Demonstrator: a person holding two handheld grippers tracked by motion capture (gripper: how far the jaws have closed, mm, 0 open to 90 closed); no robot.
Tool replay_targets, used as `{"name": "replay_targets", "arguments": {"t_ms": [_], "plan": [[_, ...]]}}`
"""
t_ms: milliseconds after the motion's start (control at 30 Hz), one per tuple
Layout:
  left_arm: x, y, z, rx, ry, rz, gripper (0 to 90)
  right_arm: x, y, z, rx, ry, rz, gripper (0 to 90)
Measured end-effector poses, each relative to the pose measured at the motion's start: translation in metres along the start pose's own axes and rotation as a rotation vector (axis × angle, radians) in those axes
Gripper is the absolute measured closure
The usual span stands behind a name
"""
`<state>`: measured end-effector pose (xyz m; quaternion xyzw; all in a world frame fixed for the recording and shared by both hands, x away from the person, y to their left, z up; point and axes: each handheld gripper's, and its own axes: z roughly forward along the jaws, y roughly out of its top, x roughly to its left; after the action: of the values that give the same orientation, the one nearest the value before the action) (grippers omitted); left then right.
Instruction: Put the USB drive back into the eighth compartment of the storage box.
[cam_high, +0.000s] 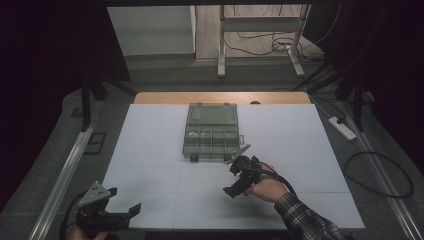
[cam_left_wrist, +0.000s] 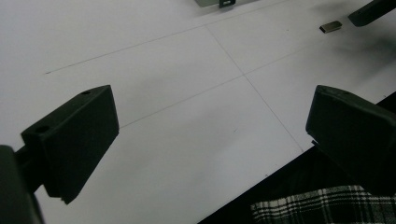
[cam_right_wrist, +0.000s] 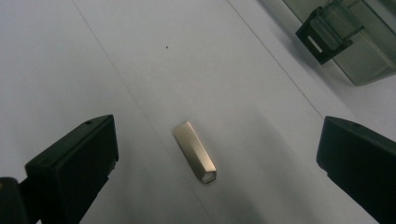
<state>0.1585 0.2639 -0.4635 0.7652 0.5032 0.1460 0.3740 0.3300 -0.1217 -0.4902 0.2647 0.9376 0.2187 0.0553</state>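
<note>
White bench (cam_high: 300, 150), wide and bare. Compartment box (cam_high: 212, 131) at mid-bench, lid up. Left tongs (cam_high: 122, 212) released, idle near the front edge. Right tongs (cam_right_wrist: 217, 154) released, straddling a small flat metal piece (cam_right_wrist: 195, 152) lying near the box. Likely trouble: thin, slick piece skidding or tipping out under uneven closing.

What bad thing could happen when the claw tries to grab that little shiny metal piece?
1. The metal piece is small and lies flat on the smooth white table, so the open right gripper could pinch it badly and make it slide or flip away.
2. The clear compartment box stands close by, and the gripper might bump its black latch.
</note>
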Motion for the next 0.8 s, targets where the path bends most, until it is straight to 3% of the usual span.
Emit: {"name": "replay_targets", "arguments": {"t_ms": [167, 533, 800], "plan": [[0.0, 0.0, 0.0, 0.0, 0.0, 0.001, 2.8, 0.0, -0.002, 0.005, 0.014, 0.002, -0.005, 0.0], [0.0, 0.0, 0.0, 0.0, -0.003, 0.002, 2.8, 0.003, -0.009, 0.024, 0.105, -0.023, -0.041, 0.0], [0.0, 0.0, 0.0, 0.001, -0.002, 0.004, 2.8, 0.003, -0.011, 0.025, 0.101, -0.028, -0.047, 0.0]]}}
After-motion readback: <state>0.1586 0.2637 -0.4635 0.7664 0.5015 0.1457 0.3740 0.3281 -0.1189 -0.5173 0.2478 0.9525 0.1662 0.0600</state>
